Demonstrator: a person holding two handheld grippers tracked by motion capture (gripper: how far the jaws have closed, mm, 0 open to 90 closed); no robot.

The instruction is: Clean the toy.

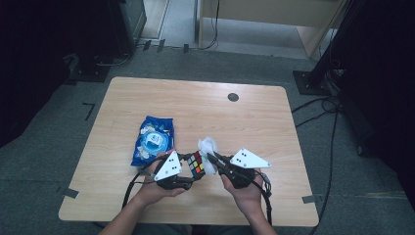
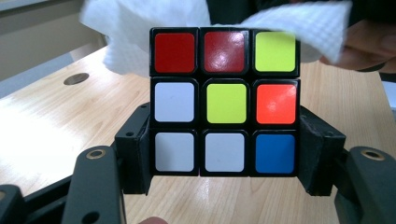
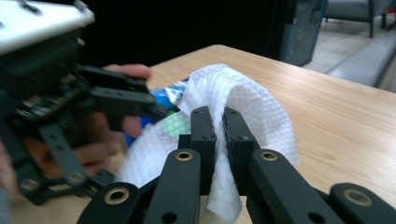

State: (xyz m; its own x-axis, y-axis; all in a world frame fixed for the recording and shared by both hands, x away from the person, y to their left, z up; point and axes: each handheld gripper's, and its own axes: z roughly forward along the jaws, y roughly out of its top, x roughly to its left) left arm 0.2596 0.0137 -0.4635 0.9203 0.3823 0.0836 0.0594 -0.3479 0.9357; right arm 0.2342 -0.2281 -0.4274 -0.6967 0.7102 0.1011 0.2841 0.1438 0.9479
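Observation:
A scrambled puzzle cube point(image 2: 225, 101) with red, yellow, white, orange and blue stickers sits clamped between the black jaws of my left gripper point(image 2: 225, 156), held above the table. In the high view the cube point(image 1: 195, 164) is at the front middle, my left gripper point(image 1: 192, 172) on its left side. My right gripper point(image 3: 219, 144) is shut on a white wet wipe point(image 3: 243, 100), which drapes over both jaws. The wipe point(image 1: 208, 148) lies against the cube's far side, my right gripper point(image 1: 213, 159) just right of it. In the left gripper view the wipe point(image 2: 140, 28) hangs behind the cube's top.
A blue pack of wet wipes point(image 1: 152, 139) lies on the wooden table point(image 1: 254, 127) left of the middle. A round dark cable hole point(image 1: 233, 97) sits near the far edge. Black stands and cables surround the table on the grey floor.

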